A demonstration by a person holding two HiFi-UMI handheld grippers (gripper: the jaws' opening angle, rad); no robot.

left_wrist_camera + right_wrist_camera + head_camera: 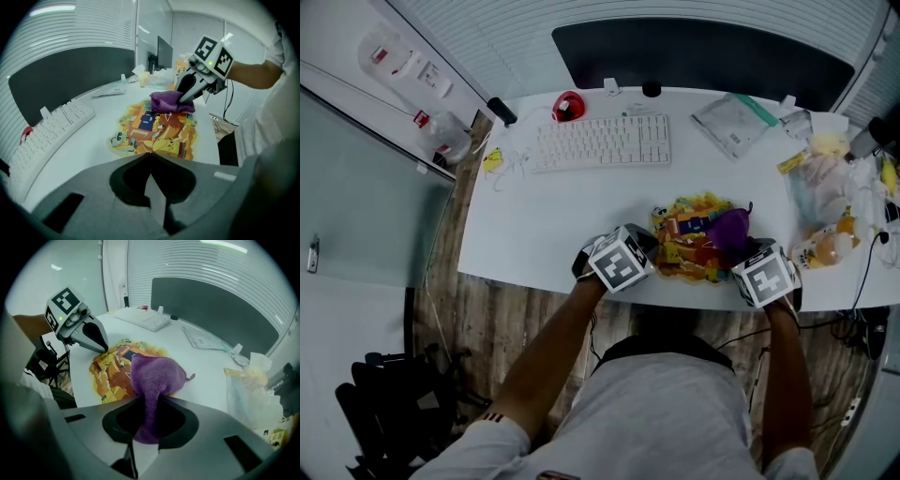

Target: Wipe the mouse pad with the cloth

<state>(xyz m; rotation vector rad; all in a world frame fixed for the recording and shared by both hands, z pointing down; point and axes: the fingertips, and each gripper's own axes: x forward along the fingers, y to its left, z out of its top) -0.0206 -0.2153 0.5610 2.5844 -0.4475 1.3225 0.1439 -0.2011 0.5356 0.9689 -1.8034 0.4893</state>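
A colourful printed mouse pad (686, 246) lies near the front edge of the white desk (544, 225). A purple cloth (731, 228) rests bunched on the pad's right part. My right gripper (744, 251) is shut on the cloth (157, 376), which hangs from between its jaws onto the pad (112, 366). My left gripper (652, 247) is shut, its tips at the pad's left edge (154, 129), with nothing seen between them. In the left gripper view the right gripper (185, 97) holds the cloth (168, 101) at the pad's far end.
A white keyboard (600, 142) lies behind the pad, a red object (569, 106) beside it. A flat packet (731, 122) and plastic bags with food (830, 202) crowd the right side. A dark partition (703, 52) closes the back.
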